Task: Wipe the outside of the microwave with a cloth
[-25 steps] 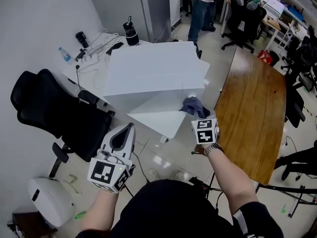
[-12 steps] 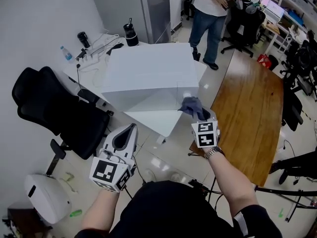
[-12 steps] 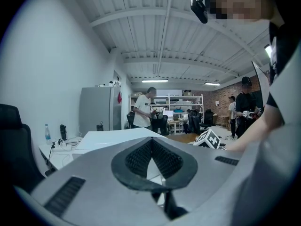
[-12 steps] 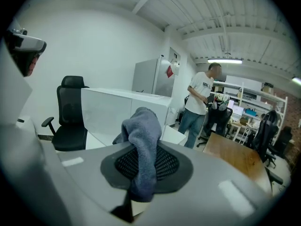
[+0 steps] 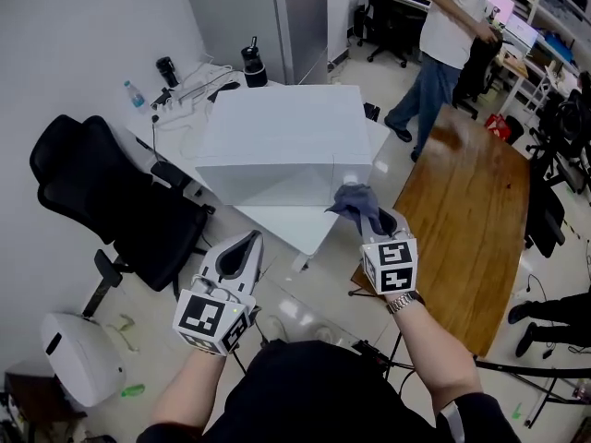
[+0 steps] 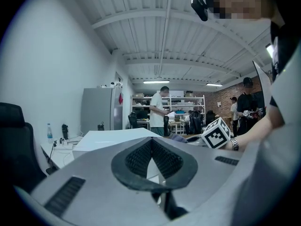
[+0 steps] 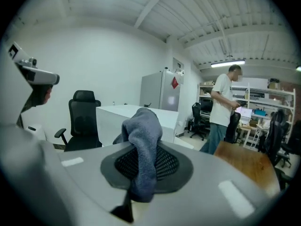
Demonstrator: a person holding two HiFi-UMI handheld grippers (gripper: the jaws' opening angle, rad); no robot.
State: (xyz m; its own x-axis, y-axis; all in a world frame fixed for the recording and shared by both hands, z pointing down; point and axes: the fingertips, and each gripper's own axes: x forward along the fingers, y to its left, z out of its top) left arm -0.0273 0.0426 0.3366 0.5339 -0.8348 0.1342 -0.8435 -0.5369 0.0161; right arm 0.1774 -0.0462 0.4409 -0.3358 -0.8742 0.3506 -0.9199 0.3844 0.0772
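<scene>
The microwave point(image 5: 282, 137) is a plain white box on a white table point(image 5: 295, 229); it also shows in both gripper views point(image 6: 113, 138) point(image 7: 117, 119). A grey-blue cloth point(image 5: 355, 201) is bunched at its front right lower corner, and my right gripper point(image 5: 372, 220) is shut on it. In the right gripper view the cloth point(image 7: 143, 140) hangs over the jaws and hides the tips of the right gripper point(image 7: 145, 147). My left gripper point(image 5: 246, 243) is shut with nothing in it, held low in front of the table, apart from the box. Its closed tips point(image 6: 151, 140) point at the box.
A black office chair point(image 5: 111, 192) stands left of the table. A long wooden table point(image 5: 471, 220) runs along the right, and a person point(image 5: 448, 44) walks beside its far end. Bottles and cables point(image 5: 185, 81) lie behind the box. A white round device point(image 5: 78, 358) sits on the floor.
The person in the background has walked to the right, toward the wooden table. The right gripper and cloth stay at the box's front right corner. The left gripper has barely moved.
</scene>
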